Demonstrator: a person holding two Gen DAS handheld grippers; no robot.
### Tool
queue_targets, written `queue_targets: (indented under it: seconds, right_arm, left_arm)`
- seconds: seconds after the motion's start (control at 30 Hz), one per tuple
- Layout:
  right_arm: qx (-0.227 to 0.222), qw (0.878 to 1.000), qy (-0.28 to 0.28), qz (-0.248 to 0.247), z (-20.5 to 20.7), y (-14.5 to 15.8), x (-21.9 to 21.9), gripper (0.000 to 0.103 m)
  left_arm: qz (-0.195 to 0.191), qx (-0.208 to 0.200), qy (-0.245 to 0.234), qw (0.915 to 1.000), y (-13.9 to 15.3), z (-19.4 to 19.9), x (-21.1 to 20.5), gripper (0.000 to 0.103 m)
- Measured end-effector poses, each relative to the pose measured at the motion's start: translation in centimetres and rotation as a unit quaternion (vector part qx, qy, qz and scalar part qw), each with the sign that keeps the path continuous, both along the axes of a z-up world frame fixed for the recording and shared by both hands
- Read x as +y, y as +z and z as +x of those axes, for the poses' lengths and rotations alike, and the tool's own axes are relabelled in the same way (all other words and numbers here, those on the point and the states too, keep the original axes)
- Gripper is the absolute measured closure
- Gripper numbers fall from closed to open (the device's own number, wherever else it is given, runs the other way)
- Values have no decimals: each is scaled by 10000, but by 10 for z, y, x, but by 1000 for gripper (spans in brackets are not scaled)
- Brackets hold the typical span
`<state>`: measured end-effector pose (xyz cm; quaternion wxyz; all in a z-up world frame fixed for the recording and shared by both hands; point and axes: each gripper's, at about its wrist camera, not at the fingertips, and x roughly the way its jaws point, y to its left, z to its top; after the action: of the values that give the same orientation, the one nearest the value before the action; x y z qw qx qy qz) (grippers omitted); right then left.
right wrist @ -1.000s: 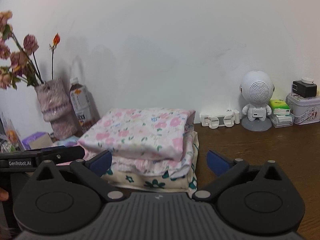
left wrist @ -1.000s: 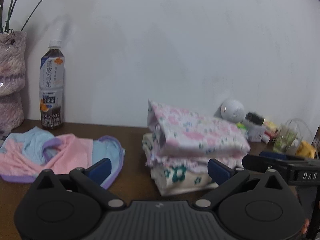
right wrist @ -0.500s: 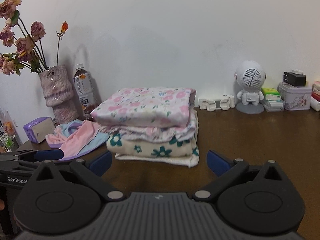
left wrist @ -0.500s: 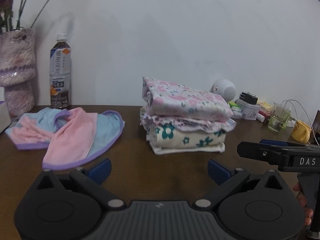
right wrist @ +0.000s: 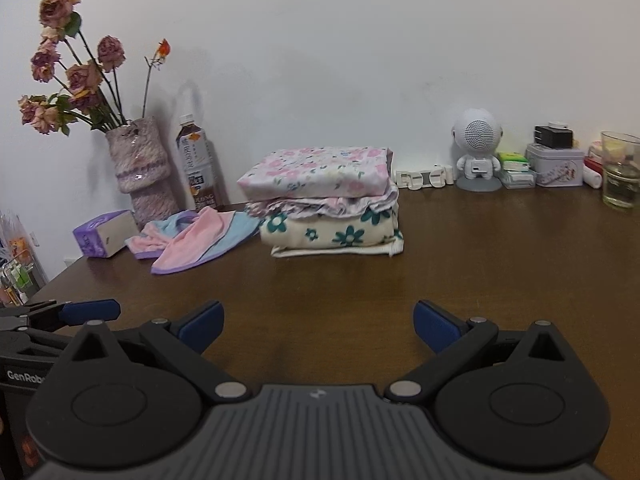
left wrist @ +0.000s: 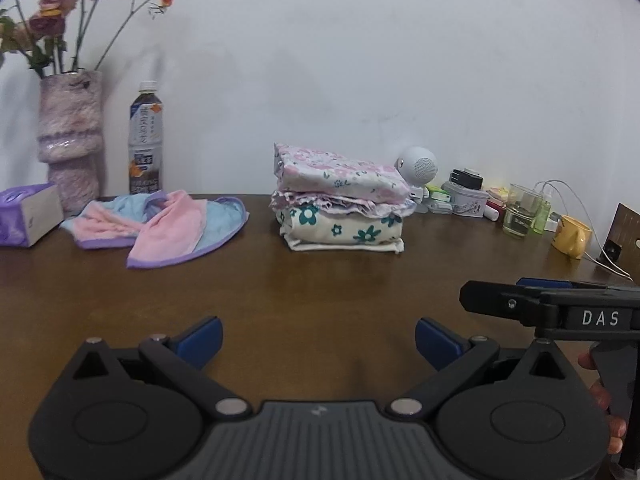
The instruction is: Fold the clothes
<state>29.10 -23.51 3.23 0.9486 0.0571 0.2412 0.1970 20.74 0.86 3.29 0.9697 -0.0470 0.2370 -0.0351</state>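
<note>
Both grippers, left gripper and right gripper, have backed off, jaws spread and empty; 3 folded garments now sit well ahead, pink cloth unfolded.

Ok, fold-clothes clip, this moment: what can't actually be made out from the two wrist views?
- Right gripper, left wrist view: seen side-on and cut by the frame edge, so its opening shows only in its own view.
- Tea bottle, both views: label print too small to read.
- Folded stack, both views: far side hidden by the stack itself.
- Pink and blue garment, both views: crumpled, so its type is unclear.
- Left gripper: hand out of frame.
</note>
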Motion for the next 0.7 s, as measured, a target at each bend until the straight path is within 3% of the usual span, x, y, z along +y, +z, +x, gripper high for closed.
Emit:
queue_targets:
  seconds: [0.27,0.47,0.7]
  right_arm:
    - [32,9999,-93,97,-70,2,-3,0]
    - [16,10000,-67,-1,-129,5,-2,0]
    - [31,9996,-52,-272,-184,-4,8,0]
  left_arm:
    - [-32,19,59,10000,-4,-79,-3,0]
    - [203,-205,33,9996,-7,-139,-9,0]
    - [227,-274,486,9982,-12,-186,-1,0]
